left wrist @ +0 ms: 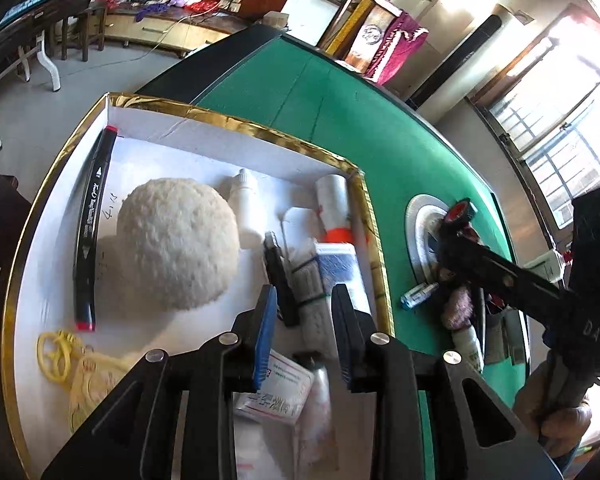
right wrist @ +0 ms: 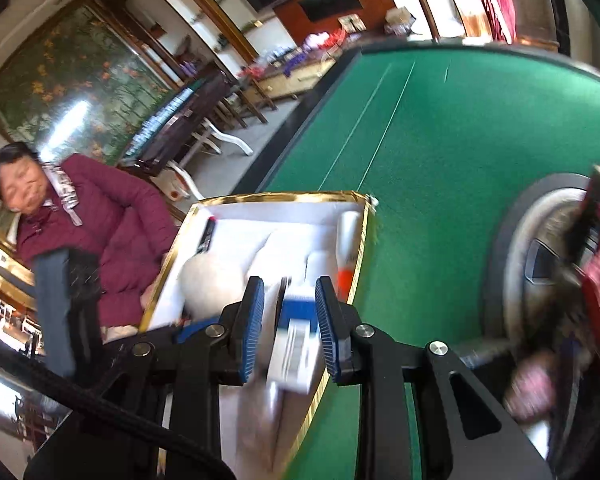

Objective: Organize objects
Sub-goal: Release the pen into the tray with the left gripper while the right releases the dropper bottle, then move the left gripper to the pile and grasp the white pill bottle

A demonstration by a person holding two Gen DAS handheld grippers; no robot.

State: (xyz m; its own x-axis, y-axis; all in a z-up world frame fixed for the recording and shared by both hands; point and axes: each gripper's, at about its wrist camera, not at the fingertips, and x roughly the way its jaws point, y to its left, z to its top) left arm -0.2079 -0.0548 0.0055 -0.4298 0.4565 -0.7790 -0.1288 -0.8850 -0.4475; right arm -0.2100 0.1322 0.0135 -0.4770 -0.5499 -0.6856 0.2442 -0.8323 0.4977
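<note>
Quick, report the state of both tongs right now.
Left tongs: open, holding nothing, above the gold-edged box.
Right tongs: open around a blue and white carton; contact cannot be told.

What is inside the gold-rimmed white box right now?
The gold-rimmed box holds a black marker, a fluffy white ball, a white dropper bottle, an orange-banded white tube, a blue-and-white carton and a yellow toy. The left claw hides the items nearest the camera.

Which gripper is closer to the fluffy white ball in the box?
Left. The left gripper hovers over the box just beside the fluffy white ball; the right gripper sits at the box's far edge by the green table.
</note>
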